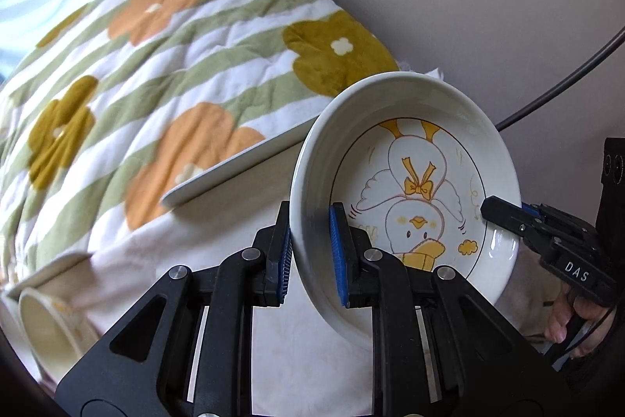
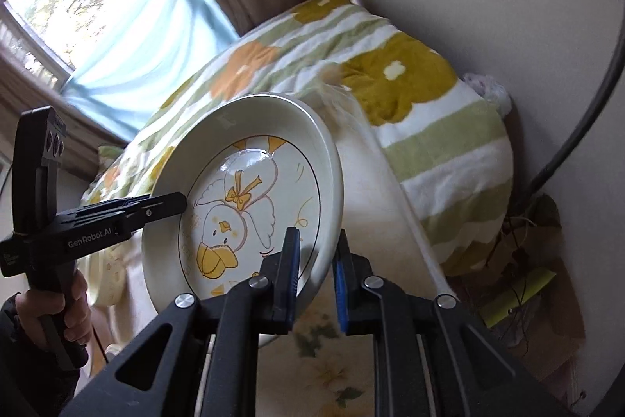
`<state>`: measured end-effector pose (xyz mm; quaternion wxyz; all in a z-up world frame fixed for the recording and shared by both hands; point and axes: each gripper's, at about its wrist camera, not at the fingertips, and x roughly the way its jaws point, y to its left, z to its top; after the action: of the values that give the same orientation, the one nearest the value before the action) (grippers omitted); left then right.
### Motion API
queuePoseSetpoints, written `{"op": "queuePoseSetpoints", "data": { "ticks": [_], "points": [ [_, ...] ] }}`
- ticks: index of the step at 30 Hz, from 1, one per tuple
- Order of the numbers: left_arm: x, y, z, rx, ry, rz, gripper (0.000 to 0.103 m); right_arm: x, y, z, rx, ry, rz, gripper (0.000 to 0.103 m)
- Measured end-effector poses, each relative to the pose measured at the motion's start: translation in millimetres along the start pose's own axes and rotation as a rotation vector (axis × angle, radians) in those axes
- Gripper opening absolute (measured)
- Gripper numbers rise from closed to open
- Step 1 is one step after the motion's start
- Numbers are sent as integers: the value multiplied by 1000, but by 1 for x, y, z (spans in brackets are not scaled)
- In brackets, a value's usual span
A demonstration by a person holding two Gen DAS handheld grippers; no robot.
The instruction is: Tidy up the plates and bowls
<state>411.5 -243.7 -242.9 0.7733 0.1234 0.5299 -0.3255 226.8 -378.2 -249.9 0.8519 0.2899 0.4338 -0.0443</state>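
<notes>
While both grippers clamp the duck plate [image 1: 406, 190] mid-frame, left gripper [image 1: 310, 255] fingers shut on one rim, right gripper [image 2: 316, 274] fingers on the opposite, keep level and lower slowly toward the flat plate [image 1: 234, 167] at centre-left.

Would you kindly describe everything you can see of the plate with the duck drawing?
The duck plate is a deep, glossy cream dish, ceramic by its look, with a raised rim and a thin dark ring around a yellow-and-white cartoon duck wearing a bow. It is held off the surface, tilted steeply on edge, above the floral blanket. The left gripper pinches its rim between blue pads, and the right gripper straddles the opposite rim. It looks clean and unchipped.
</notes>
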Motion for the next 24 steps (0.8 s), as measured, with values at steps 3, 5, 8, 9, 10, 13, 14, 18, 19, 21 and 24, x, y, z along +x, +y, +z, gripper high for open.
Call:
{"op": "queuePoseSetpoints", "data": {
  "ticks": [3,5,8,9,10,13,14,18,19,21,24],
  "points": [
    [-39,3,-18,-44,-46,9,16,-20,17,0,-51,13,67,15],
    [-62,5,-33,-66,-73,28,16,-31,33,-5,-101,30,86,15],
    [-97,10,-60,-101,-109,54,16,-43,57,-18,-154,60,114,15],
    [-108,14,-71,-116,-118,58,16,-46,65,-24,-172,69,123,15],
    [-118,18,-82,-130,-127,61,16,-50,72,-30,-186,74,132,15],
    [-141,31,-117,-169,-138,80,16,-55,92,-51,-218,98,159,15],
    [-147,35,-128,-181,-141,87,16,-56,100,-59,-226,109,168,15],
    [-171,57,-179,-263,-145,90,16,-56,124,-88,-258,147,198,15],
    [-176,63,-192,-287,-148,82,16,-55,128,-96,-255,160,210,15],
    [-182,74,-214,-333,-148,72,16,-48,136,-111,-237,190,238,15],
    [-186,88,-246,-378,-140,87,16,-35,147,-134,-223,238,269,15]
  ]
}}
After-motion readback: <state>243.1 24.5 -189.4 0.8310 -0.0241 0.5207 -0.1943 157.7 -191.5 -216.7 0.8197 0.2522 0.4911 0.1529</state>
